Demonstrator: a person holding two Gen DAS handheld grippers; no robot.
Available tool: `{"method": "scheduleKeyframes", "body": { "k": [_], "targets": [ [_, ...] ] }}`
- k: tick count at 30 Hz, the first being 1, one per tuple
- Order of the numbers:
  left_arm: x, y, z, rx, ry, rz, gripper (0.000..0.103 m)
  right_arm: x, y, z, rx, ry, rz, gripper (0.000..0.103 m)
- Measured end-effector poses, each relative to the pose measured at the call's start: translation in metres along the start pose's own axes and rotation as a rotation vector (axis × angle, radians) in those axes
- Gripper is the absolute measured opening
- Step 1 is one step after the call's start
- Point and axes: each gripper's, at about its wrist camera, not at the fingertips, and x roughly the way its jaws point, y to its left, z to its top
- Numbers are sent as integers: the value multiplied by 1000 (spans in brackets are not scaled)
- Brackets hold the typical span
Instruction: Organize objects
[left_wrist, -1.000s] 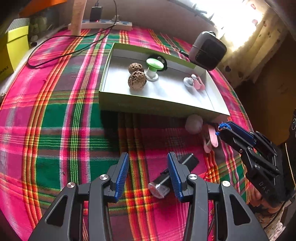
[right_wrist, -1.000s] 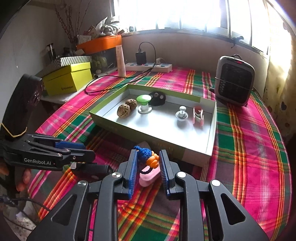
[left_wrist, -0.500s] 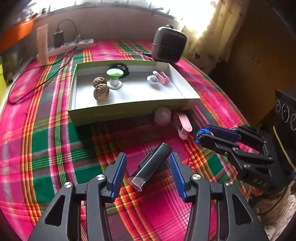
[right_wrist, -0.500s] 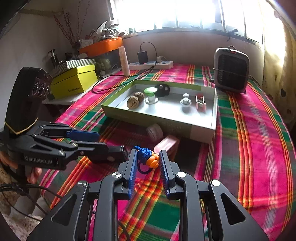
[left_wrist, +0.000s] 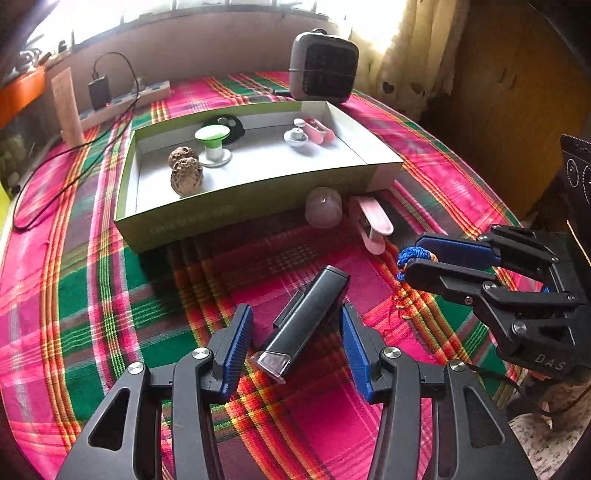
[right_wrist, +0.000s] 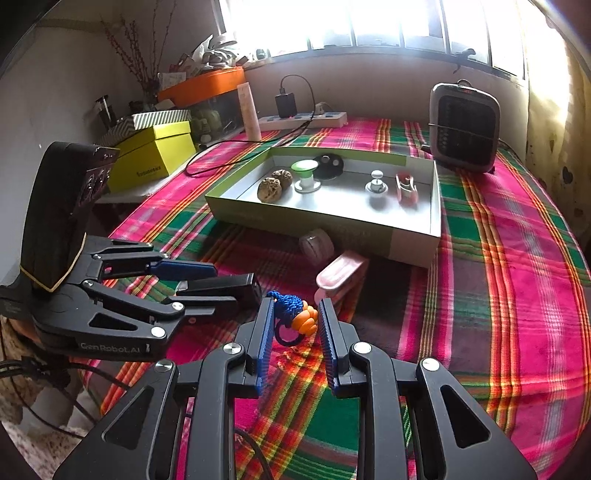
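My left gripper (left_wrist: 295, 321) is open around a black stick-shaped device with a clear cap (left_wrist: 304, 319) lying on the plaid cloth; the pads stand apart from it. My right gripper (right_wrist: 295, 317) is shut on a blue and orange knotted cord charm (right_wrist: 297, 314), held above the cloth; it shows in the left wrist view (left_wrist: 413, 260). A green-walled open box (left_wrist: 240, 206) holds two walnuts (left_wrist: 186, 175), a green-topped knob (left_wrist: 212, 142), a black disc (left_wrist: 225, 125), a white knob (left_wrist: 296, 134) and a pink clip (left_wrist: 319, 129).
A pale pink round piece (left_wrist: 323, 206) and a pink clip (left_wrist: 373, 221) lie against the box's front wall. A grey heater (left_wrist: 323, 68) stands behind the box. A power strip (left_wrist: 125, 101) with a cable lies at the back left. Yellow boxes (right_wrist: 155, 155) sit off the left edge.
My left gripper has moved so the black device now lies between its open fingers. My right gripper has pulled back from the box, carrying the charm.
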Motion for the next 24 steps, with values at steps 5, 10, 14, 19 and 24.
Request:
{"method": "scheduleKeyframes", "body": {
  "k": [5, 10, 14, 19, 24],
  "targets": [
    [2, -2, 2, 15, -6, 11, 47, 1, 0, -1, 1, 3, 2, 25],
    [4, -4, 3, 21, -11, 27, 35, 3, -1, -2, 6, 6, 7, 25],
    [4, -4, 4, 15, -14, 36, 31, 4, 0, -2, 5, 9, 10, 25],
    [4, -4, 3, 11, -16, 40, 27, 5, -1, -2, 8, 15, 14, 25],
    [3, -4, 4, 0, -17, 47, 25, 6, -1, -2, 7, 19, 17, 25]
  ]
}}
